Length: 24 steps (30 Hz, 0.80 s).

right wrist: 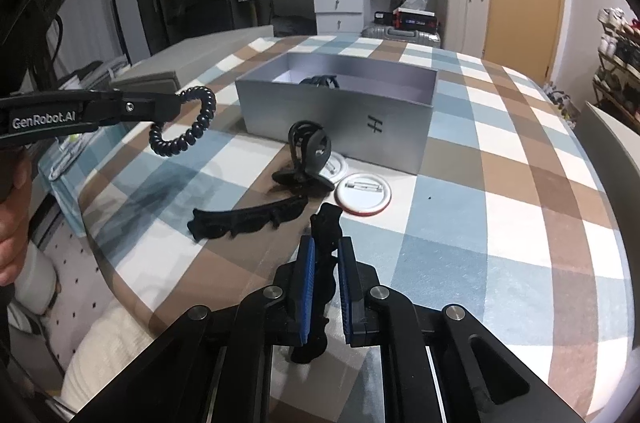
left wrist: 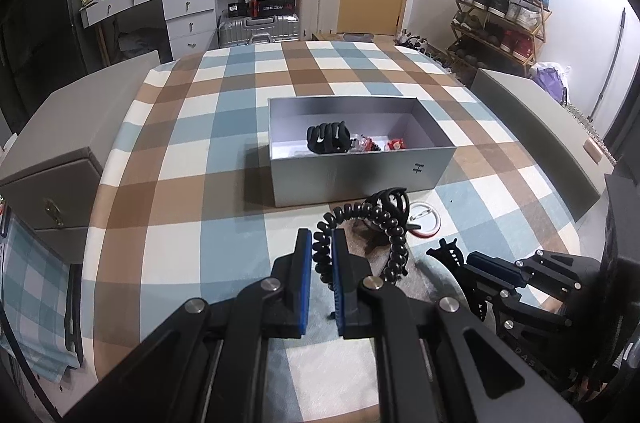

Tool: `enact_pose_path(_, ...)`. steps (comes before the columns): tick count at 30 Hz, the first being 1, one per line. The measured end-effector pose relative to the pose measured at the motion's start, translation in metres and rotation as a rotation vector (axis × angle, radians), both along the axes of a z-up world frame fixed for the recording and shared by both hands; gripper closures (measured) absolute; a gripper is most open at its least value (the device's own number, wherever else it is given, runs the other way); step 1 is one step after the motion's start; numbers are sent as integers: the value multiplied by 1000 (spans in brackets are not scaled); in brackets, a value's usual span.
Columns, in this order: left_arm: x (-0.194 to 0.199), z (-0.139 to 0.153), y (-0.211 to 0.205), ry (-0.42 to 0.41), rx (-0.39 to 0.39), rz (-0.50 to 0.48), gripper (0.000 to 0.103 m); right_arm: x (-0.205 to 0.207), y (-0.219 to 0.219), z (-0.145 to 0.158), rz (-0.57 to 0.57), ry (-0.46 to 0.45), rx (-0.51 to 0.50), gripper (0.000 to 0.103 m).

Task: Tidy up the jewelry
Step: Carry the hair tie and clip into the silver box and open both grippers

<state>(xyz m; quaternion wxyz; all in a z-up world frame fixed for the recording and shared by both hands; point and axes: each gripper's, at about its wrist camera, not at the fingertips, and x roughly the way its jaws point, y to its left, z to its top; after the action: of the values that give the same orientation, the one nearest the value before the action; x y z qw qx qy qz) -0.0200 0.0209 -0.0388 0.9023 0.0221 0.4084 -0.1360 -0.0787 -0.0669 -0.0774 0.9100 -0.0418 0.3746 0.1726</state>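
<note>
Left tongs (left wrist: 321, 255): pinching the coiled hair tie (right wrist: 182, 121), lifted above the counter (right wrist: 500, 223)
Right tongs (right wrist: 324, 263): closing on a black hair clip (right wrist: 326, 223) lying near the badges (right wrist: 362, 193)
Advice: gripping squarely; lifting both over the grey box (right wrist: 340, 119) rim before releasing

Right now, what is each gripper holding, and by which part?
The left gripper pinches the black spiral hair tie by one side of its loop. The right gripper grips a black hair clip along its body.
</note>
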Motion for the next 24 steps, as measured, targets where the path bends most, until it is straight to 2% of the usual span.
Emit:
enact_pose_path(4,4,3,-2,-7,-10,10,98,-2,-7,8,-22,-6,16,92)
enact_pose_path(12,21,13,-5,-27,-47,11,98,-9,-16,64,-7,-124,98,92)
enact_pose_path(18,47,17,-7,-43,-59,27,98,30,-13,92,35,-168,152,92)
enact_pose_path(24,71,16,-10,-45,-71,18,98,80,-16,94,68,-139,236,92)
